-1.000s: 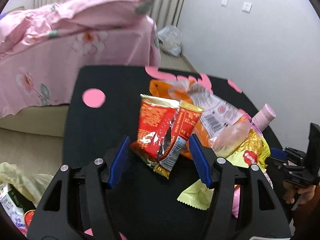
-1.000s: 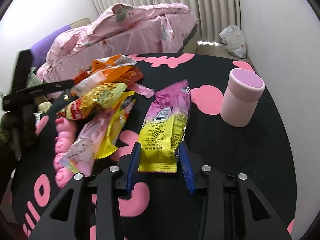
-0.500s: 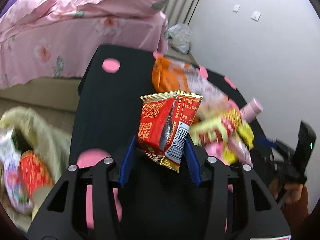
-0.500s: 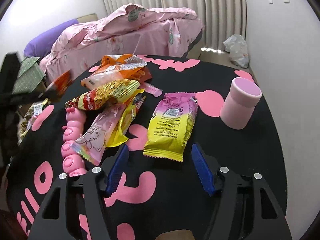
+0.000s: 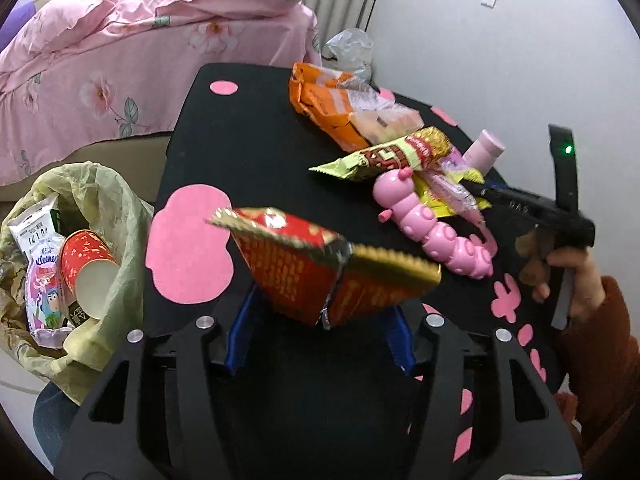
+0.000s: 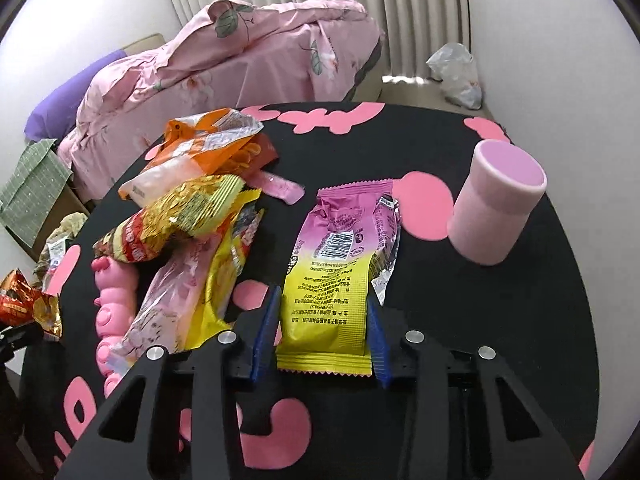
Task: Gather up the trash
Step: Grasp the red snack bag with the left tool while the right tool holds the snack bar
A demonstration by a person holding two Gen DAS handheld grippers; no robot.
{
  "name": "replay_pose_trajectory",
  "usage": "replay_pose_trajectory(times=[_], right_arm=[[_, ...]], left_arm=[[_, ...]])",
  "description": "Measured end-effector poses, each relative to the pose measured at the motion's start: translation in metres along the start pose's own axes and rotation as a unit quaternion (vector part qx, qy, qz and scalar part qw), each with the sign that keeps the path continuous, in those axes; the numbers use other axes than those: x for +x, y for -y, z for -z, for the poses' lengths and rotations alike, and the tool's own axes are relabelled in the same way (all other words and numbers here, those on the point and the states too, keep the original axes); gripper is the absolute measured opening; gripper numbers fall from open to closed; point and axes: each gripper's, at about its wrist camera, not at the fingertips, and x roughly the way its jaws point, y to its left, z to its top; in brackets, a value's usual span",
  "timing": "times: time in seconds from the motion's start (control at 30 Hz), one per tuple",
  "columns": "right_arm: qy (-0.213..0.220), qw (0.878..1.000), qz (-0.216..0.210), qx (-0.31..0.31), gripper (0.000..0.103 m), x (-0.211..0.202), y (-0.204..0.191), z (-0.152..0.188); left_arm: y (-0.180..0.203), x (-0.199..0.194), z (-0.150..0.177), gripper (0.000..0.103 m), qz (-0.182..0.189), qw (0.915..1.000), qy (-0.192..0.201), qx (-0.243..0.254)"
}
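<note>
My left gripper [image 5: 320, 328] is shut on a red and gold snack wrapper [image 5: 304, 264] and holds it above the black table [image 5: 224, 152], right of a yellow-green trash bag [image 5: 100, 208]. The bag holds a red paper cup [image 5: 86, 264] and cartons. The wrapper also shows at the left edge of the right wrist view [image 6: 24, 304]. My right gripper [image 6: 322, 332] is open, its blue fingers on either side of a purple and yellow snack packet [image 6: 340, 276] lying flat on the table.
A heap of orange, yellow and pink wrappers [image 6: 200, 200] and a pink caterpillar toy [image 5: 432, 232] lie on the table. A pink cup [image 6: 496, 208] stands at the right. A pink-covered bed [image 6: 240, 52] is behind. A plastic bag [image 6: 456, 72] lies on the floor.
My left gripper has carried the red wrapper left, toward the trash bag. My right gripper, opened wide half a second ago, has moved forward and narrowed around the purple and yellow packet.
</note>
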Motion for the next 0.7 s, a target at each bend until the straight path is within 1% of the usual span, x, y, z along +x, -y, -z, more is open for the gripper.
replay_pose_trajectory(times=[0.03, 0.13, 0.2, 0.23, 0.33, 0.37, 0.43, 0.5, 0.57, 0.6, 0.63, 0.67, 0.7], right_arm=[[0.001, 1.0, -0.001, -0.003, 0.035, -0.003, -0.002, 0.002], [0.005, 1.0, -0.004, -0.016, 0.034, -0.014, -0.008, 0.01], [0.014, 1.0, -0.007, -0.02, 0.034, -0.025, -0.011, 0.016], [0.017, 1.0, -0.009, -0.02, 0.034, -0.03, -0.012, 0.018], [0.03, 0.999, -0.012, -0.016, 0.034, -0.044, -0.013, 0.024], [0.032, 0.999, -0.014, -0.014, 0.034, -0.047, -0.012, 0.025], [0.038, 0.999, -0.023, -0.009, 0.034, -0.053, -0.013, 0.028], [0.042, 0.999, -0.026, -0.01, 0.034, -0.057, -0.016, 0.031], [0.045, 0.999, -0.025, -0.013, 0.034, -0.059, -0.02, 0.032], [0.046, 0.998, -0.026, -0.015, 0.034, -0.059, -0.022, 0.032], [0.047, 0.998, -0.029, -0.016, 0.034, -0.06, -0.024, 0.033], [0.048, 0.998, -0.032, -0.018, 0.034, -0.062, -0.026, 0.034], [0.05, 0.998, -0.032, -0.021, 0.034, -0.064, -0.028, 0.034]], left_arm=[[-0.002, -0.005, 0.0, 0.055, 0.004, 1.0, 0.005, -0.004], [-0.005, -0.019, 0.0, 0.057, 0.018, 0.9996, 0.022, -0.008], [-0.003, -0.028, 0.001, 0.058, 0.031, 0.9992, 0.027, 0.001], [0.0, -0.035, 0.003, 0.058, 0.034, 0.9988, 0.032, 0.014], [0.006, -0.05, 0.01, 0.059, 0.022, 0.9982, 0.037, 0.042], [0.005, -0.054, 0.012, 0.059, 0.015, 0.9981, 0.037, 0.046], [0.001, -0.061, 0.015, 0.059, 0.009, 0.9985, 0.038, 0.039], [-0.008, -0.066, 0.018, 0.059, 0.008, 0.9988, 0.045, 0.019], [-0.021, -0.066, 0.02, 0.06, 0.008, 0.9983, 0.053, -0.024], [-0.027, -0.065, 0.02, 0.063, 0.012, 0.9972, 0.055, -0.049], [-0.035, -0.062, 0.022, 0.07, 0.021, 0.995, 0.055, -0.081], [-0.043, -0.058, 0.023, 0.073, 0.025, 0.9919, 0.052, -0.113], [-0.047, -0.056, 0.025, 0.074, 0.025, 0.9898, 0.048, -0.132]])
